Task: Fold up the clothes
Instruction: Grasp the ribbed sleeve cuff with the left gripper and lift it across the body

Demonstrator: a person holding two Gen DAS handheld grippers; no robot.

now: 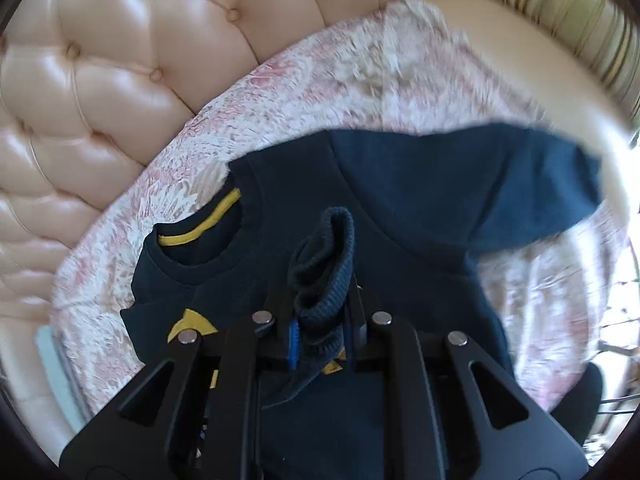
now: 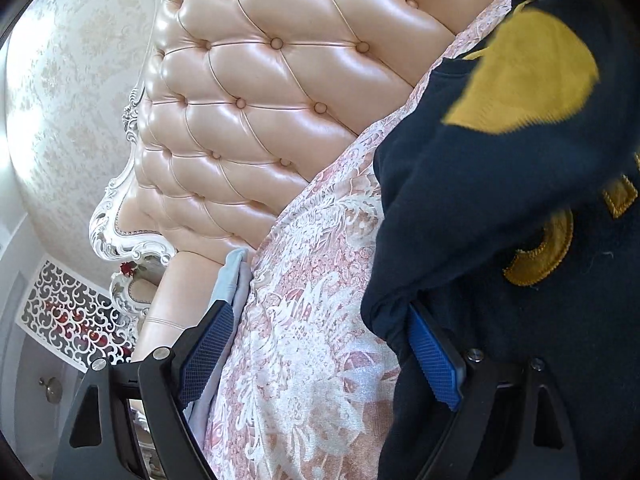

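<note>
A navy sweatshirt [image 1: 420, 200] with yellow neck trim and yellow patches lies on a pink-and-white patterned bedspread [image 1: 320, 92]. My left gripper [image 1: 322, 320] is shut on its ribbed navy cuff [image 1: 328, 256], held above the shirt's chest, the sleeve trailing to the right. In the right wrist view the sweatshirt [image 2: 500, 208] fills the right side. My right gripper [image 2: 320, 340] is open over the bedspread [image 2: 312, 320], its right finger [image 2: 432, 364] touching the sweatshirt's edge, nothing between the fingers.
A tufted peach leather headboard [image 2: 260, 92] stands behind the bed. A pale blue cloth [image 2: 232, 276] sits tucked at the mattress edge. A carved white frame [image 2: 120, 232] and patterned wall are at the left.
</note>
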